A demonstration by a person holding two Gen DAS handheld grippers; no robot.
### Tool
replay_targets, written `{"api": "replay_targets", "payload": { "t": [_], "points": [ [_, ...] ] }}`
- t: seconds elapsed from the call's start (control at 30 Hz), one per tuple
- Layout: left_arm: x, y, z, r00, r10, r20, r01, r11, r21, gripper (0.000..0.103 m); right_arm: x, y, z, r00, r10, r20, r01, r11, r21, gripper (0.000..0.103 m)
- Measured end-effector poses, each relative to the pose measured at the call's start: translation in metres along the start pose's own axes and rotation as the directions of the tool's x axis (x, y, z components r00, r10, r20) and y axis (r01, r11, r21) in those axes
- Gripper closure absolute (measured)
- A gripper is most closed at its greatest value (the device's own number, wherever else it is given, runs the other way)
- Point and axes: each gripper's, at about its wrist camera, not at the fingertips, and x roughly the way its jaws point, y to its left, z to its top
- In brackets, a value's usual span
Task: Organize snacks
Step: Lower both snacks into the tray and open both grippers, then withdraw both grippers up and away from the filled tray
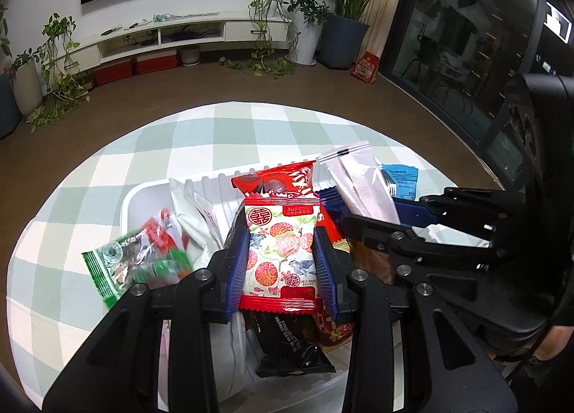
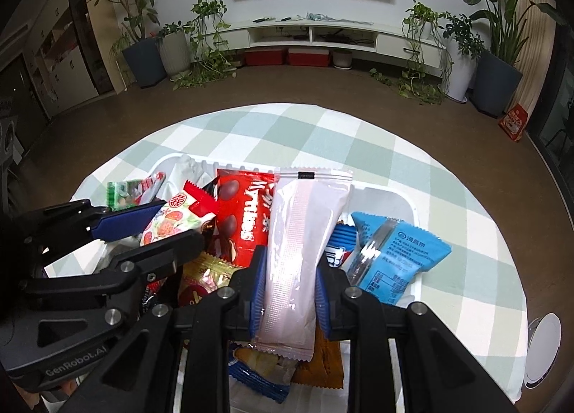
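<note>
On the round table with the green-and-white checked cloth (image 2: 358,133) stands a white bin (image 1: 143,194), filled with snack packets. Left gripper (image 1: 283,262): jaws drawn narrow, both blue pads pressed against the long edges of a lychee-print packet (image 1: 280,251) with red sealed ends, held upright above the bin's contents. Right gripper (image 2: 290,291): jaws likewise narrow, blue pads clamped on the lower half of a long pale pink packet (image 2: 301,244), which stands upright and leans slightly left over the bin. Both grippers sit close together over the bin, the right one showing at the right of the left wrist view, the left one at the left of the right wrist view. Bin contents, behind and below the held packets: a red chocolate packet (image 2: 244,219) between the two grippers; a light blue packet (image 2: 398,262) at the right side, resting on the bin's rim; a green packet (image 1: 136,266), blurred, at the left edge; a white packet (image 1: 197,219) leaning on the ribbed back wall; a black packet (image 1: 290,345) directly under the left gripper; an orange packet (image 2: 326,366) under the right gripper.
</note>
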Motion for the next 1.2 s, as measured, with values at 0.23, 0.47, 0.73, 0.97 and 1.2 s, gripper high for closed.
{"api": "replay_targets", "payload": {
  "t": [0.23,0.47,0.73,0.97,1.2],
  "points": [
    [0.0,0.001,-0.001,1.0,0.024,0.001,-0.024,1.0,-0.002,0.063,0.001,0.002,-0.002,1.0,-0.008,0.004,0.008,1.0,0.002,0.075],
    [-0.002,0.008,-0.003,0.999,0.042,0.004,-0.042,0.999,-0.027,0.048,0.0,0.001,-0.001,1.0,-0.022,0.004,0.022,1.0,-0.002,0.071],
    [-0.011,0.01,-0.005,0.998,0.052,0.024,-0.051,0.998,-0.041,0.041,-0.007,-0.005,-0.003,0.999,-0.039,0.022,0.039,0.999,0.02,0.049],
    [-0.027,0.002,-0.007,0.997,0.057,0.057,-0.055,0.998,-0.039,0.019,-0.021,-0.011,-0.007,0.998,-0.041,0.041,0.039,0.998,0.041,0.042],
    [-0.055,-0.006,-0.015,0.992,0.066,0.104,-0.061,0.997,-0.053,0.0,-0.052,-0.015,-0.014,0.994,-0.025,0.105,0.019,0.998,0.057,0.027]
  ]
}}
